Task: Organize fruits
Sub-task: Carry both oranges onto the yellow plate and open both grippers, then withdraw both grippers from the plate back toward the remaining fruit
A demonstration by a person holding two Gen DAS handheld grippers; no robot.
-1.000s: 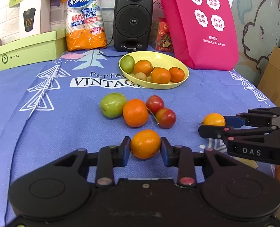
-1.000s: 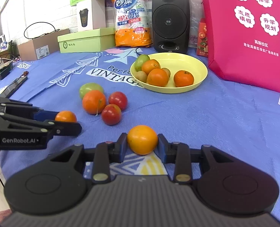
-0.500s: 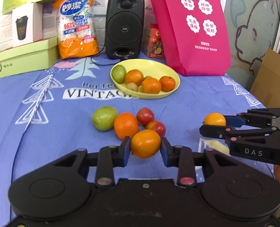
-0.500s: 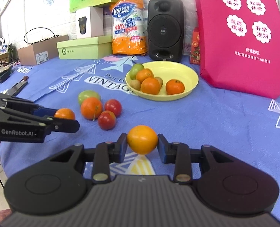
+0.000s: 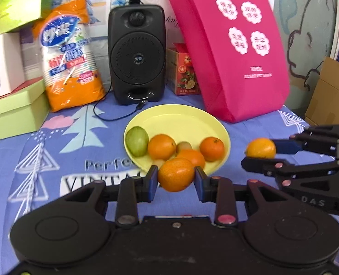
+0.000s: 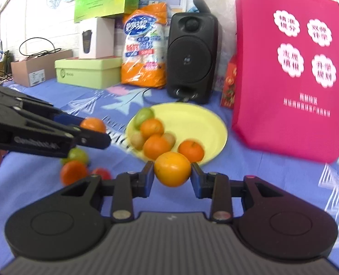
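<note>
We saw two matte black plastic tools. On the left gripper (image 5: pixel 176 180) each finger carried a blue pad (image 5: pixel 153 178), and its broad housing bore round embossed discs at eight and four o'clock, a silvery pivot rivet, a pink one and a small centre screw. The right gripper (image 6: pixel 172 177) looked alike, though its near body was ribbed grey. From the side, it showed white letters "DAS" and reddish rivets; the left one's white lettering was blurred. A sliver of skin showed at each frame's edge.
</note>
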